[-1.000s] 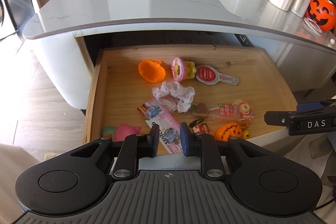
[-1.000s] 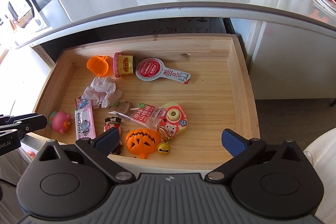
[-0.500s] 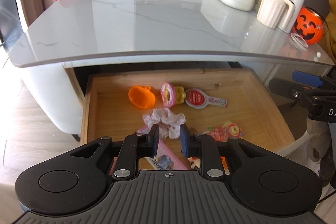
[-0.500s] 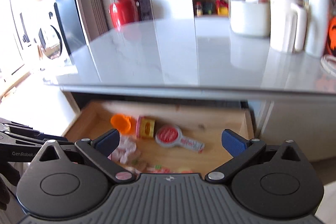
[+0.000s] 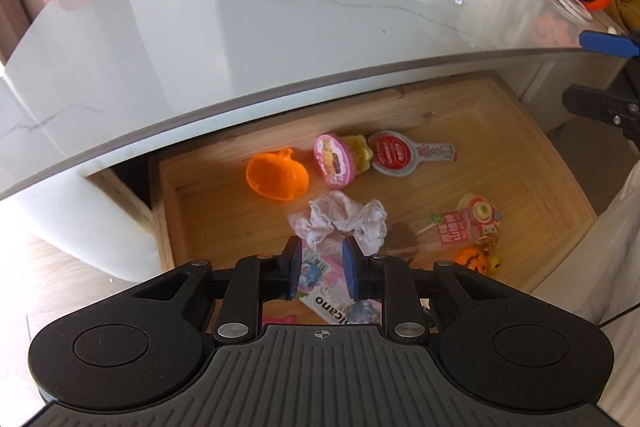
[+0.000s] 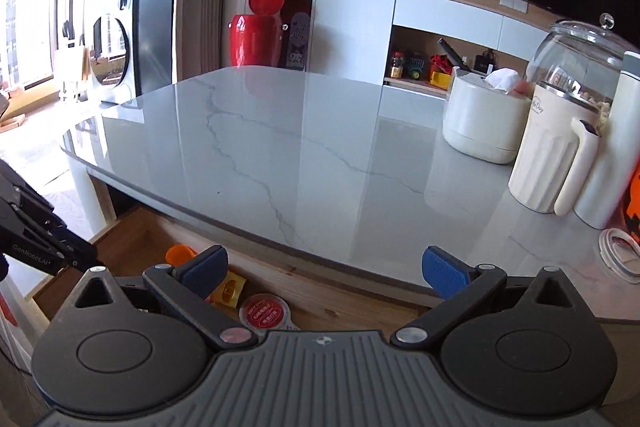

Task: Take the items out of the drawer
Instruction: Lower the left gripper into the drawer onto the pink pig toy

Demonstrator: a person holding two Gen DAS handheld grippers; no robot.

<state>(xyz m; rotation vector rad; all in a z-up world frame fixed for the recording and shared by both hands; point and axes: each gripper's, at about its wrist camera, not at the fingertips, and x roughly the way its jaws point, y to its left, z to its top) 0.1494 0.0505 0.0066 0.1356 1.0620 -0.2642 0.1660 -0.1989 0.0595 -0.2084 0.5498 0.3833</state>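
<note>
Left gripper (image 5: 322,269) hovers over the open drawer (image 5: 560,187), its jaws parted by a narrow gap with nothing between them; right gripper (image 6: 324,273) stands wide apart and empty, raised toward the marble countertop (image 6: 280,147). Judged from this, removal has hardly begun. The white lace scrunchie (image 5: 340,219), orange cup (image 5: 276,179), red-labelled spoon packet (image 5: 404,157) and pumpkin toy (image 5: 474,259) all lie inside the drawer, and no drawer item is seen on the countertop.

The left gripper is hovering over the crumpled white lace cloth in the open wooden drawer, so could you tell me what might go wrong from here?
1. The left gripper has a narrow gap, and the crumpled white lace cloth is wider and floppy, so it may catch only a fold.
2. The cloth overlaps the pink printed packet, which might drag along.
3. The grey marble countertop overhangs the back of the wooden drawer; a steep lift could bump it.
</note>
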